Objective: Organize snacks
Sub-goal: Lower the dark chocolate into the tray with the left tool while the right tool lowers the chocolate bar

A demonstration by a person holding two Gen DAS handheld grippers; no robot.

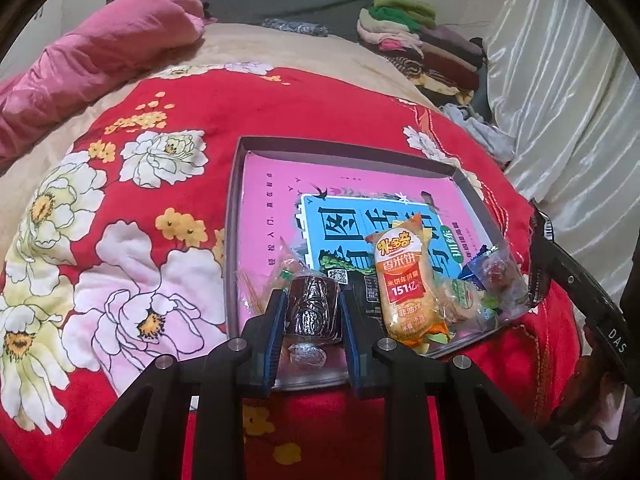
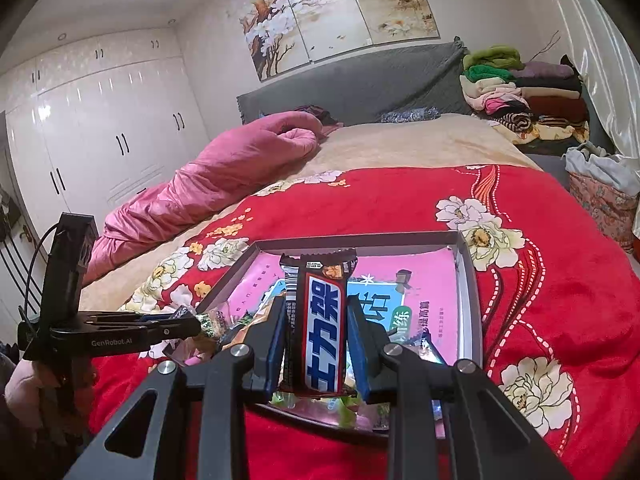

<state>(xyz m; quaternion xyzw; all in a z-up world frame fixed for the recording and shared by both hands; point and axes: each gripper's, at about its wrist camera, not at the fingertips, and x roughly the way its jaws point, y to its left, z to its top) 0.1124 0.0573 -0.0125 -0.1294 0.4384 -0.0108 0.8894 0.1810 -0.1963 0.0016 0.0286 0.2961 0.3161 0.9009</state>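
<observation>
A shallow grey box [image 1: 236, 216] lined with pink and blue booklets lies on a red floral bedspread. My left gripper [image 1: 312, 300] is shut on a dark candy in clear wrapping [image 1: 314, 312], held just over the box's near left corner. Beside it in the box lie an orange rice-cracker pack [image 1: 404, 280] and several small wrapped sweets [image 1: 496, 276]. My right gripper [image 2: 318, 308] is shut on a brown chocolate bar with a red, white and blue label [image 2: 322, 320], held upright above the box's [image 2: 466, 264] near edge. The left gripper [image 2: 188, 322] shows side-on at the box's left.
The red floral bedspread [image 1: 120, 240] spreads to the left and front. A pink quilt [image 2: 208, 184] lies bunched at the far left. Folded clothes [image 2: 520, 92] are stacked by the grey headboard [image 2: 360, 80]. White wardrobes [image 2: 100, 136] stand beyond the bed. A person's hand [image 2: 24, 384] grips the left tool.
</observation>
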